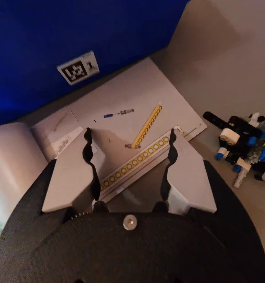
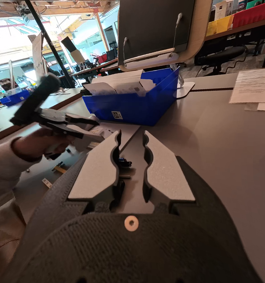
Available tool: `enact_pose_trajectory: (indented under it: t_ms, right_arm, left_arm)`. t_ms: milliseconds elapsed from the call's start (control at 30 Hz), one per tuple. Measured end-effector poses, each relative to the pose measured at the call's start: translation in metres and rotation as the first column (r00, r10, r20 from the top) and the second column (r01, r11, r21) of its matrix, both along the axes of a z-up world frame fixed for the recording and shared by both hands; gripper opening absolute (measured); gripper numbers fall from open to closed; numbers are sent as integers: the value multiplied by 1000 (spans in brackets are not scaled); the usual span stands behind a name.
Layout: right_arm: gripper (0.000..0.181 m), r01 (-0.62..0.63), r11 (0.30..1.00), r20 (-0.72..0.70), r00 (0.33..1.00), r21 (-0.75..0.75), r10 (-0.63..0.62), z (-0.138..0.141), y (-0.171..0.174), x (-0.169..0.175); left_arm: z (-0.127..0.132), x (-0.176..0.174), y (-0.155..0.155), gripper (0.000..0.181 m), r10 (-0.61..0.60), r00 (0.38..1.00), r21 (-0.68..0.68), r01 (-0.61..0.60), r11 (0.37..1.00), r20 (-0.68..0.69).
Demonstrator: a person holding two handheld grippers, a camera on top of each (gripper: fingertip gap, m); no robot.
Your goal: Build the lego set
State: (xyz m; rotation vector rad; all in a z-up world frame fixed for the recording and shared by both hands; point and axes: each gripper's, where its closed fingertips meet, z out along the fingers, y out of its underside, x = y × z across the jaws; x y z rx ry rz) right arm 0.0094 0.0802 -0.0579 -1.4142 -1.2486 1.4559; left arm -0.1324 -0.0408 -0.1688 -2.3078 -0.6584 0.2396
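A half-built Lego model, black with blue pins and white pieces, lies on the surface right of the open instruction booklet. Both the left gripper and right gripper are spread apart, empty. Much building seems left.

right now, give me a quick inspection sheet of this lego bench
surface: grey table, seam running across it.
job's things: open instruction booklet flat under the left gripper; partly built lego model to its right; a few loose pieces near the person's hand.
clutter: blue bin holding white packets; printed sheets at the far right.
grippers: left gripper open, empty, over the booklet; right gripper open, small dark parts seen between its fingers, contact unclear.
cables: a coiled cable by the office chair, off the table.
surroundings: open workshop, other benches, shelves, bright windows.
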Motion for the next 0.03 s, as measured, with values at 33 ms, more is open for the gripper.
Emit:
enact_pose_trajectory:
  t_ms: [33]
  right_arm:
    - [26,2,1000,-7,1000,-10,-2,1,2,1]
  left_arm:
    - [0,-3,-1,97,5,1000,-3,-6,1000,-18]
